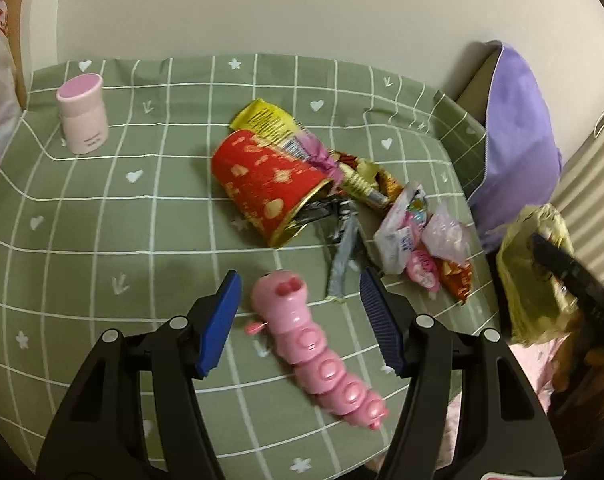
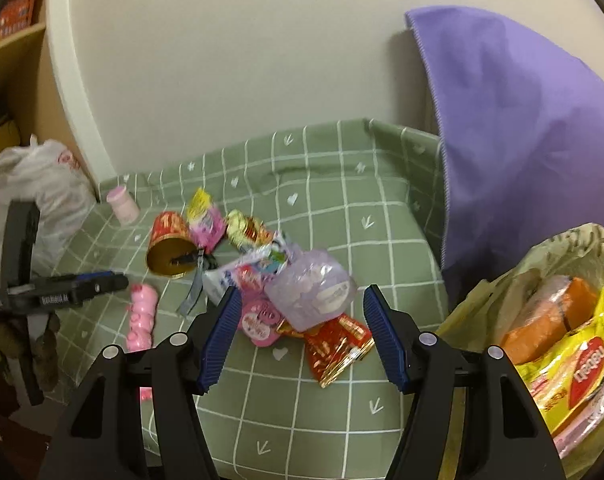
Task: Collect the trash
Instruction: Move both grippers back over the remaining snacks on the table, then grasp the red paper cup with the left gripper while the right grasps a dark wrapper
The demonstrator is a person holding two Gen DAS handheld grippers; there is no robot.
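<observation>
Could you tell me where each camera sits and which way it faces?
Left wrist: on the left tongs, angled down at the pink toy and red cup; the right tongs show at right.
Right wrist: on the right tongs, angled down at the wrappers; the left tongs show at left.
Shared: green cloth, cup, toy, wrappers.

Left wrist view: mounted behind the left gripper [image 1: 300, 292], angled down over the green checked cloth [image 1: 102, 208], close above the pink caterpillar toy [image 1: 317, 344]. Right wrist view: mounted behind the right gripper [image 2: 298, 308], angled down likewise, close above the wrapper pile [image 2: 302, 292], nearer the purple pillow [image 2: 521, 140]. Shared: cloth, red paper cup [image 1: 270, 184], toy, wrappers, pillow, wall. Left gripper visible at the left edge of the right view.
</observation>
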